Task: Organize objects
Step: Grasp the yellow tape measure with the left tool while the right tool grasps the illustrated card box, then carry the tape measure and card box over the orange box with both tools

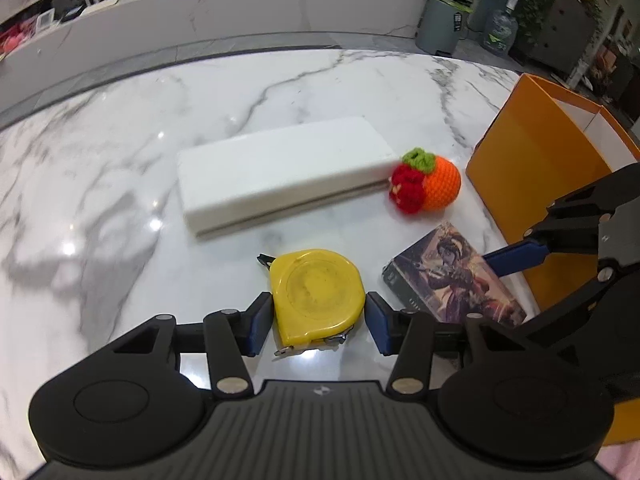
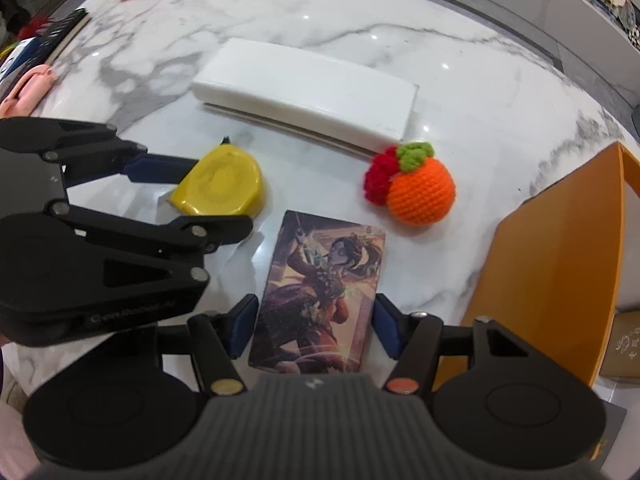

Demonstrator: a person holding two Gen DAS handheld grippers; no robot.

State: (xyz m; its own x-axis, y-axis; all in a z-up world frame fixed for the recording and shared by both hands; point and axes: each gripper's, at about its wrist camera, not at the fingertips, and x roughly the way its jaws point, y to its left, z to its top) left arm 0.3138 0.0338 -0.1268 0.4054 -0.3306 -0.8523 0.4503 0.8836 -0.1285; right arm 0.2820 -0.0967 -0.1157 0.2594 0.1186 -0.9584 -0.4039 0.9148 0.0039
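Note:
A yellow tape measure (image 1: 316, 292) lies on the marble table (image 1: 120, 168), and my left gripper (image 1: 319, 320) is shut on it, one blue pad against each side. From the right wrist view its finger (image 2: 160, 168) meets the tape measure (image 2: 220, 188). My right gripper (image 2: 315, 328) is shut on a flat illustrated card box (image 2: 320, 280) lying on the table, pads on its long edges. In the left wrist view one right fingertip (image 1: 512, 258) touches the far edge of the card box (image 1: 448, 280).
A long white box (image 1: 280, 168) lies behind both objects. A crocheted orange and red fruit (image 1: 436, 184) rests at its right end. An open orange box (image 1: 540, 184) stands at the right. Red, pink and dark items (image 2: 40, 60) sit at the far left edge.

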